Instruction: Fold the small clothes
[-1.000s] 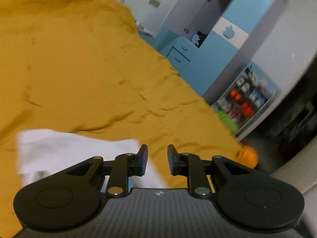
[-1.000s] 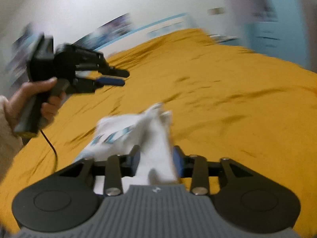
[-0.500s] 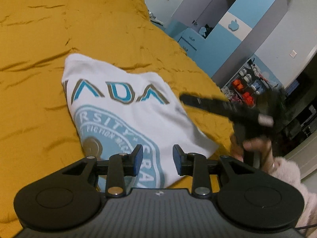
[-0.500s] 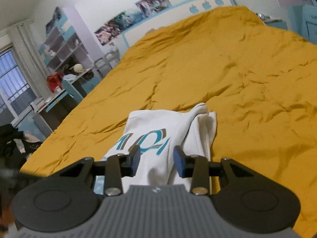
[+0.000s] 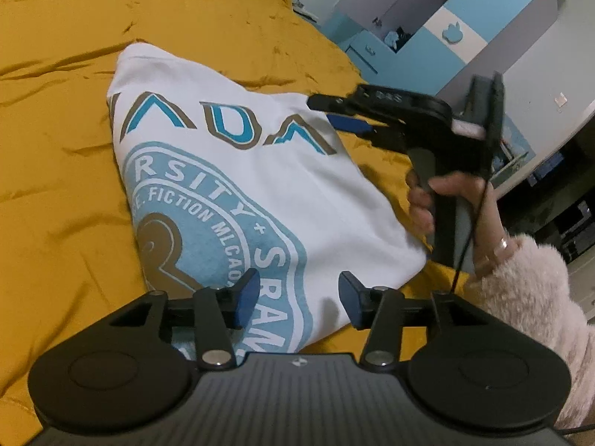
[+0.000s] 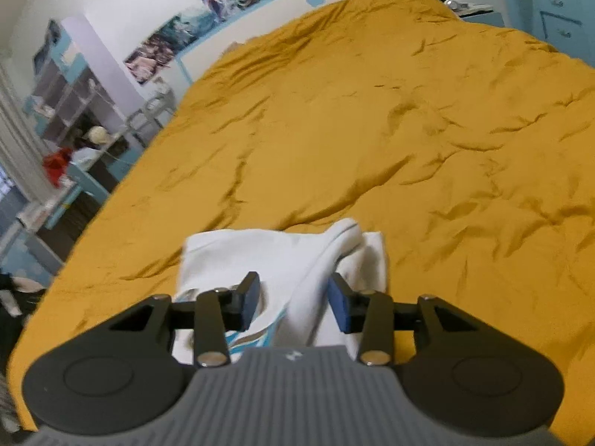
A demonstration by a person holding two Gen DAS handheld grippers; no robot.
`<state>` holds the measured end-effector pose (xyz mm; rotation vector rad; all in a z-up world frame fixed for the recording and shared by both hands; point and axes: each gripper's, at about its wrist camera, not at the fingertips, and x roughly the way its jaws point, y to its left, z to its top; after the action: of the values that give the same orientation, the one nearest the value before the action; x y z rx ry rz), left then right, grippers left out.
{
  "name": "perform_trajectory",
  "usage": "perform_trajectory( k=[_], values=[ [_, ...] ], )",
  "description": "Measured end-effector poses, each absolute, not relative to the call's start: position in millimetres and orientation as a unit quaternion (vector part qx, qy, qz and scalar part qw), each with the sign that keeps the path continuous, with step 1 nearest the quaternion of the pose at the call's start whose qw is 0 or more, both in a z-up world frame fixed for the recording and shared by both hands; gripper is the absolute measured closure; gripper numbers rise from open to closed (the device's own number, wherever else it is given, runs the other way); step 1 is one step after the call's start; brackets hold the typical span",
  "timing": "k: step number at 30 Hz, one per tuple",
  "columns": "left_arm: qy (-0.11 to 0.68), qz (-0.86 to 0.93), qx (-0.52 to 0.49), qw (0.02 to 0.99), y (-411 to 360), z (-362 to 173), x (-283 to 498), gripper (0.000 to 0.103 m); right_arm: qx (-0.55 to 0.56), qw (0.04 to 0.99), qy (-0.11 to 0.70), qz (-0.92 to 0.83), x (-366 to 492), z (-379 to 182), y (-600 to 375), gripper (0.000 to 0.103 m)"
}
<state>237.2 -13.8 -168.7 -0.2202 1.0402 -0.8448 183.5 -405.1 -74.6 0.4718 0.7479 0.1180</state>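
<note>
T-shirt [image 5: 238,171] lies part-folded on the yellow bedspread [image 5: 55,148]. Left gripper [image 5: 295,297], jaws just widened, holds nothing; right gripper [image 6: 293,299] loosely straddles a raised fold. Pinch edges squarely, I'd say.

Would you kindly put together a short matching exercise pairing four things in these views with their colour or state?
Things:
1. bedspread
2. T-shirt
3. left gripper
4. sleeve

Colour or state:
A. white with a blue and brown print
B. pale pink and fluffy
C. mustard yellow and creased
D. jaws apart above the print, gripping nothing

Right pairs: 1-C, 2-A, 3-D, 4-B. The left gripper's jaws have just been opening, and no cloth is pinched between them.
</note>
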Motion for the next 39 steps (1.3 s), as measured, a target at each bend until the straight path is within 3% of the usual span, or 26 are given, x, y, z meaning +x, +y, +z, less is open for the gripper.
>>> perform_trajectory(
  k=[6,8,9,15,21,30,35,39],
  values=[
    [0.49,-0.393,-0.09,0.773,-21,-171,235,0.038,0.272,0.885,0.374,0.051,209,-94,-413,0.063],
    [0.492,-0.391,-0.084,0.774,-24,-172,234,0.036,0.276,0.885,0.37,0.055,214,-96,-413,0.08],
    [0.492,-0.39,-0.083,0.774,-25,-171,233,0.035,0.278,0.883,0.373,0.061,216,-97,-413,0.101],
    [0.495,-0.389,-0.087,0.772,-25,-167,236,0.035,0.235,0.917,0.321,0.037,208,-74,-406,0.102],
    [0.502,-0.383,-0.091,0.77,-27,-172,238,0.035,0.247,0.889,0.385,0.031,228,-115,-418,0.102],
    [0.522,-0.362,-0.1,0.766,-8,-148,237,0.035,0.305,0.877,0.353,0.114,146,-66,-446,0.094],
    [0.501,-0.321,-0.125,0.794,37,-129,219,0.035,0.238,0.891,0.359,0.141,68,-48,-437,0.087],
    [0.499,-0.29,-0.06,0.814,50,-125,201,0.035,0.213,0.912,0.324,0.133,21,-42,-431,0.061]
  ],
)
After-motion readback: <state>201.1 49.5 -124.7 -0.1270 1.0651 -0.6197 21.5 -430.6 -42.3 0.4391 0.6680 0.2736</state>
